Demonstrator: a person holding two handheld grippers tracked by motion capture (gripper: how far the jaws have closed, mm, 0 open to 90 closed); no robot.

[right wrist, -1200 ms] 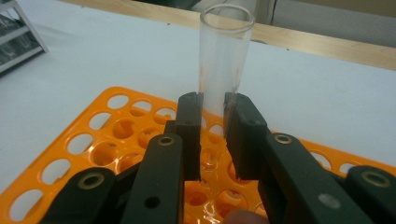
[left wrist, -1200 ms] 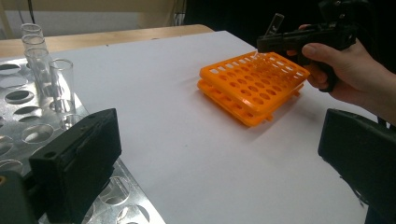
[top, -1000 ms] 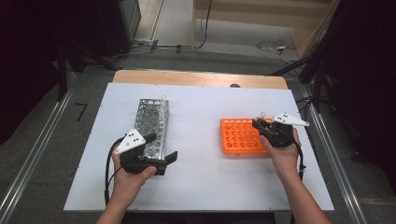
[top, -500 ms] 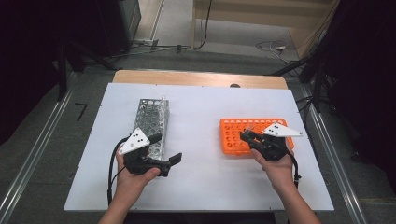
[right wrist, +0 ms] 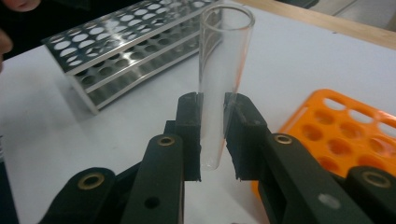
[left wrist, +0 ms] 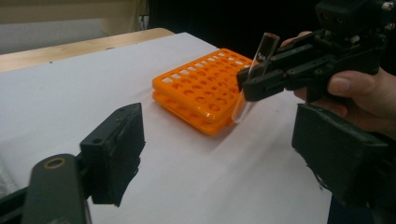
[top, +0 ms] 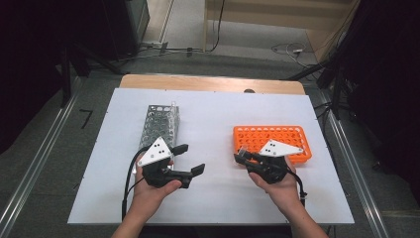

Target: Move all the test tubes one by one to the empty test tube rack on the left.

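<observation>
My right gripper (top: 241, 157) is shut on a clear glass test tube (right wrist: 222, 70), which stands upright between its pads (right wrist: 189, 135). It hovers just in front of the left end of the orange tube rack (top: 272, 136). In the left gripper view the tube (left wrist: 254, 74) shows in the other gripper's jaws beside the orange rack (left wrist: 201, 93). My left gripper (top: 190, 158) is open and points right toward the tube. Its jaws have just been closing, with nothing between them. The steel tube rack (top: 159, 121) stands behind my left hand.
A white sheet (top: 218, 109) covers the table, with a wooden edge (top: 213, 83) at the far side. Metal rails run along both sides on the floor. Bare sheet lies between the two racks and in front of both hands.
My right gripper has come left and toward the person, off the orange rack, carrying the tube. My left gripper has shifted slightly right and its jaws have narrowed.
</observation>
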